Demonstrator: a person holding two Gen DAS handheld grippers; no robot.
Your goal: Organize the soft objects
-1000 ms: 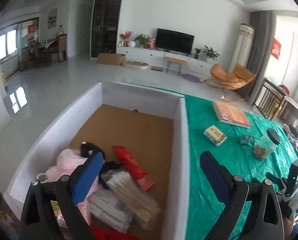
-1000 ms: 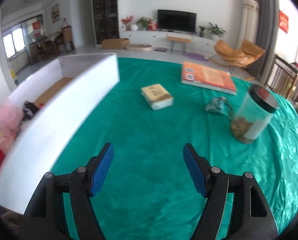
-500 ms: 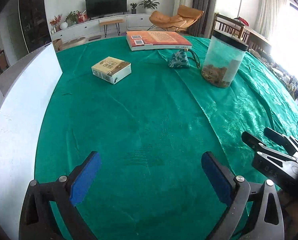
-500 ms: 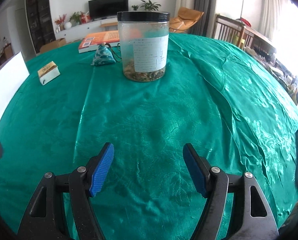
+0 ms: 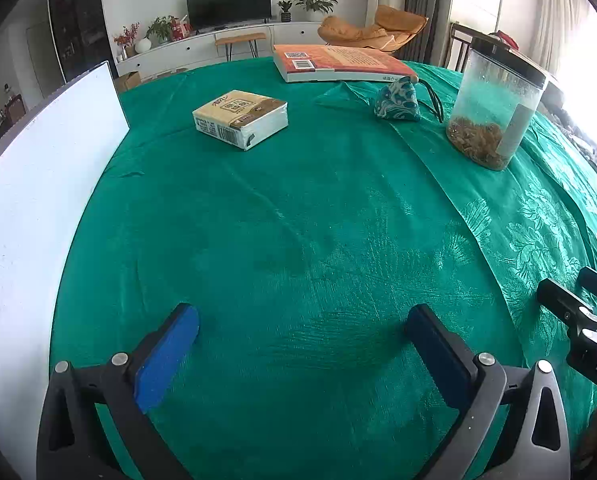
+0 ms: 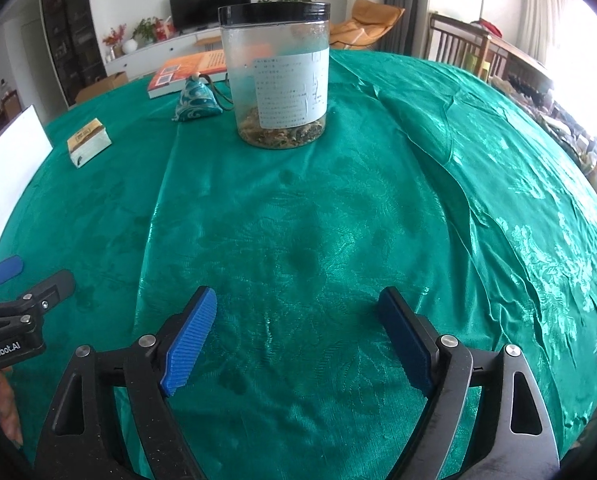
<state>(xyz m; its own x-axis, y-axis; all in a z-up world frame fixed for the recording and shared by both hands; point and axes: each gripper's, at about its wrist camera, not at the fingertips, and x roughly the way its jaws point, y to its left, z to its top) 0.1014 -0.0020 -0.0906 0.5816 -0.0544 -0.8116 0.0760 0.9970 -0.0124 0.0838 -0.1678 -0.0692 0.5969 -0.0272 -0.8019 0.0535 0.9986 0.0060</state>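
A small cloth pouch [image 5: 397, 101], teal with a pale swirl pattern and a dark cord, sits slumped on the green-covered bench [image 5: 298, 240] between an orange book [image 5: 338, 62] and a clear jar [image 5: 494, 108] with a black lid. A wrapped tissue pack [image 5: 240, 118] lies well to its left, near a white box wall [image 5: 30, 208]. The left tool [image 5: 302, 352] and right tool [image 6: 298, 336] hang over bare cloth, jaws spreading wider, nothing between them.
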